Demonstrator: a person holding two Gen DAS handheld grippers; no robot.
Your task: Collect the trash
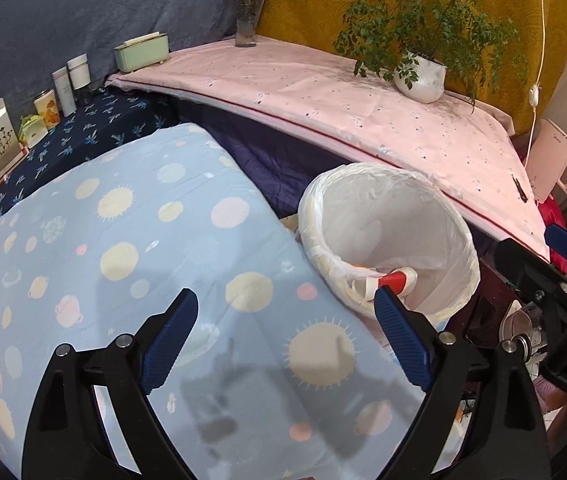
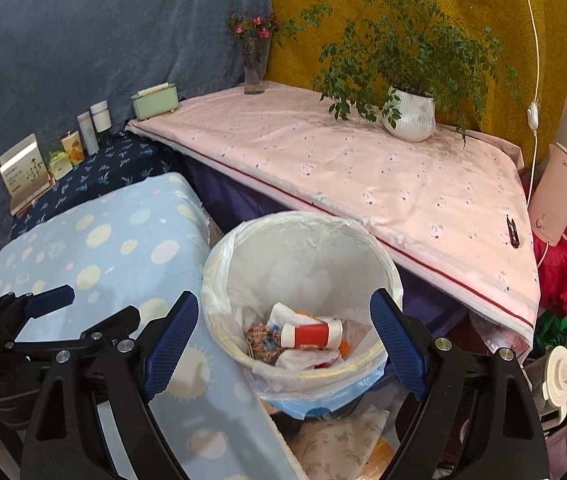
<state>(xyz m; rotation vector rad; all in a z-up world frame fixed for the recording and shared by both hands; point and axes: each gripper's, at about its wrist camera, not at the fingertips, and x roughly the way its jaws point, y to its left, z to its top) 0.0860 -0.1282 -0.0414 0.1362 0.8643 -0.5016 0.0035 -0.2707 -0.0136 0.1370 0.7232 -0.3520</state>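
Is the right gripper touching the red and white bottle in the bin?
Apart. In the right wrist view the right gripper stands open above the bin; the red and white bottle lies at the bottom among the trash, clear of both fingers.

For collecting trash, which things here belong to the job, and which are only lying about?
Belong to the job:
- lined bin
- red and white bottle inside it
- crumpled wrappers inside it

Only lying about:
- potted plant
- vase of flowers
- green tissue box
- pink kettle
- small jars
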